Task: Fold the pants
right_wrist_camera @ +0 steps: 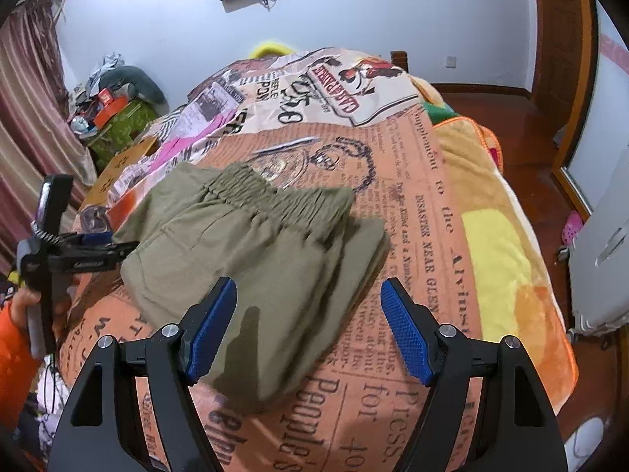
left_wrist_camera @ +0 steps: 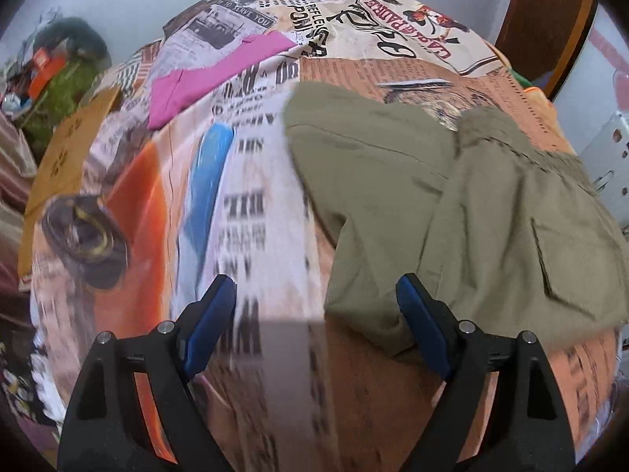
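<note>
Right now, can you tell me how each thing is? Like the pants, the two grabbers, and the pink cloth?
pants: folded into a stack, lying on the bed, elastic waistband on top.
left gripper: open, holding nothing, beside the pants.
right gripper: open, empty, above the pants' near edge.
pink cloth: lying loose, partly folded.
bedspread: spread out under the pants.

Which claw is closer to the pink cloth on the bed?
Left. The left claw hangs over the newspaper-print bedspread on the pink cloth's side of the folded olive-green pants. The right claw hovers over the pants, farther away.
</note>
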`<action>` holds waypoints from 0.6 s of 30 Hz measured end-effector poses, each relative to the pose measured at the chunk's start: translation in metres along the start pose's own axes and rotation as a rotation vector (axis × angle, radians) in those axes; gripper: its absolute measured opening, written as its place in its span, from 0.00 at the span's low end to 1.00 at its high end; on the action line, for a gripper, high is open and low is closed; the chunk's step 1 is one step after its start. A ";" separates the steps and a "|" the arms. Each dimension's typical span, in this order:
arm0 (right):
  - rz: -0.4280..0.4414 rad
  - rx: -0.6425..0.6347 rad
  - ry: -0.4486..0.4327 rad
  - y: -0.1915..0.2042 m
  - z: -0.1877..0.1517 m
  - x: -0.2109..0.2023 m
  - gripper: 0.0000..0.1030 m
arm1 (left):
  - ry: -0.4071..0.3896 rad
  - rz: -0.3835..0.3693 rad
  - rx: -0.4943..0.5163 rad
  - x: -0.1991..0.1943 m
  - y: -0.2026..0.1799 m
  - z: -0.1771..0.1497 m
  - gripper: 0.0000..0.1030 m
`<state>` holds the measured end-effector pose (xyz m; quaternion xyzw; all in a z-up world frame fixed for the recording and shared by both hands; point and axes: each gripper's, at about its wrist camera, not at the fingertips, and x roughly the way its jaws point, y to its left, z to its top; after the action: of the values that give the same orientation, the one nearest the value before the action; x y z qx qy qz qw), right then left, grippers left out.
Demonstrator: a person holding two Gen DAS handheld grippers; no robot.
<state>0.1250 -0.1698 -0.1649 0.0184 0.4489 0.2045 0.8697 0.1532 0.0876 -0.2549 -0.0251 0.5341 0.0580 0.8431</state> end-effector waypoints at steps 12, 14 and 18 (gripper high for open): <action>0.020 -0.005 0.049 0.001 -0.023 0.017 0.69 | -0.021 0.006 -0.090 -0.020 0.017 -0.019 0.82; 0.032 -0.004 0.052 0.001 -0.024 0.016 0.59 | -0.019 0.017 -0.102 -0.019 0.024 -0.021 0.81; 0.023 -0.033 0.051 0.004 -0.028 0.015 0.44 | -0.022 0.012 -0.104 -0.020 0.028 -0.029 0.78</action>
<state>0.1096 -0.1650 -0.1922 0.0041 0.4670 0.2225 0.8558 0.1154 0.1113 -0.2485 -0.0648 0.5213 0.0911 0.8460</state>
